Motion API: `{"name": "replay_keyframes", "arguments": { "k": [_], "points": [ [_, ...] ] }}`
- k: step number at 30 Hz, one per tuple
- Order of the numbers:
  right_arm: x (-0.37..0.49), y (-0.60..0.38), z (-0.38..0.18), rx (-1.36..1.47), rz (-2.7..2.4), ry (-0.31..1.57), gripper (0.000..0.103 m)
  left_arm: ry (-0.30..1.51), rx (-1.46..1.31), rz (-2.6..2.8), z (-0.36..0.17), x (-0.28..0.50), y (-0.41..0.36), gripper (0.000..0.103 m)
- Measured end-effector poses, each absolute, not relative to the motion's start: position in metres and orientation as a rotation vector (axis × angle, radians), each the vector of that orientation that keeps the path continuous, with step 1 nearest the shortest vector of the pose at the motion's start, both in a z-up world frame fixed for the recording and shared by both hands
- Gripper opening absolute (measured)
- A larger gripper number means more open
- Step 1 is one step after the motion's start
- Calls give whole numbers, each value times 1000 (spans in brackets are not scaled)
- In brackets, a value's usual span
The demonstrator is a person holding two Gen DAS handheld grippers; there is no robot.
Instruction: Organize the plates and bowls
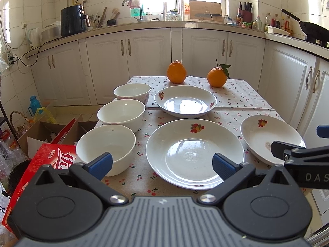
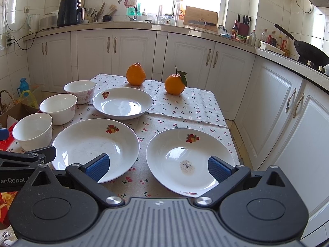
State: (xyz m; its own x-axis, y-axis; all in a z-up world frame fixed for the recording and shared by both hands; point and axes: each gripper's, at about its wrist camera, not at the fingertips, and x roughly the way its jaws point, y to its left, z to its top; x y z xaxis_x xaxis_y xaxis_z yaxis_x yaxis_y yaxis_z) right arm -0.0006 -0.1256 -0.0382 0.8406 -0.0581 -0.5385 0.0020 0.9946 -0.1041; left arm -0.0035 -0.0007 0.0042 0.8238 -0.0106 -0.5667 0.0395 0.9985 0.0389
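both grippers (image 1: 162,164) (image 2: 158,167) wide open, empty

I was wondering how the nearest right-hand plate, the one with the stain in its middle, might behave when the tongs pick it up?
The stained plate looks like glazed ceramic, so it is probably rigid, fragile and somewhat slippery. Its sloping rim likely suits an edge pinch, though it may tilt when held from one side. On the tablecloth a push might drag the cloth.
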Motion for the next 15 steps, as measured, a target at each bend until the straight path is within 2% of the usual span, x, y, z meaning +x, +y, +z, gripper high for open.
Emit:
{"name": "replay_keyframes", "arguments": {
  "k": [15],
  "points": [
    [23,-142,-45,-77,-14,625,103,623,113,-97,5,31,-16,102]
  ]
}}
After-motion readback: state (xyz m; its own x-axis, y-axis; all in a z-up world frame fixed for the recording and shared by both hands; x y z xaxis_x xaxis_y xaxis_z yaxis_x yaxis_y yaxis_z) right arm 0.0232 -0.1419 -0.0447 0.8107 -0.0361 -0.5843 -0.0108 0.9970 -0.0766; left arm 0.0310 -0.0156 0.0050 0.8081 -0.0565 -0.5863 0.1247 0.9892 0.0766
